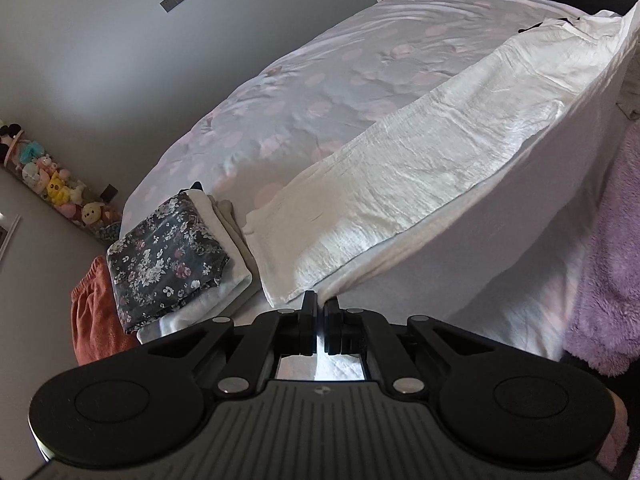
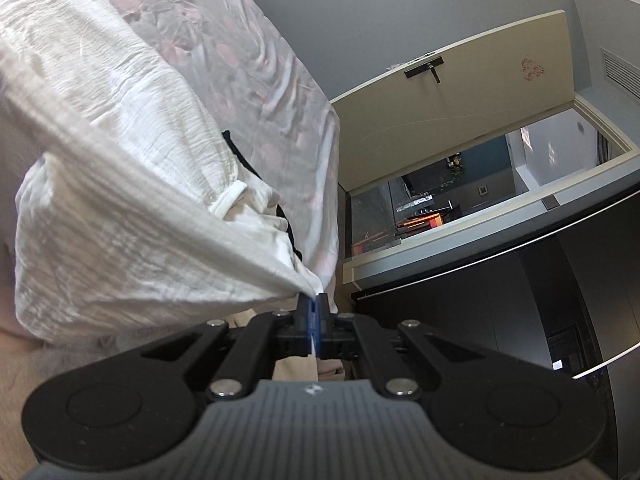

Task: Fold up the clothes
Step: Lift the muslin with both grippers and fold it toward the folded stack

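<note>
A long white crinkled garment [image 1: 420,168] stretches across the bed, lifted along its near edge. My left gripper [image 1: 319,300] is shut on its lower corner, with white cloth pinched between the black jaws. In the right wrist view the same white garment [image 2: 120,208] hangs in a taut fold from my right gripper [image 2: 316,300], which is shut on its other corner. A black trim shows at the garment's neckline [image 2: 236,152].
The bed has a pale sheet with pink petals [image 1: 300,92]. A folded pile topped by a dark floral cloth [image 1: 168,256] lies at the bed's left edge, an orange cloth [image 1: 94,312] beside it. A purple fleece sleeve [image 1: 608,264] is at right. An open door [image 2: 460,92] and dark cabinet [image 2: 520,312] stand beyond.
</note>
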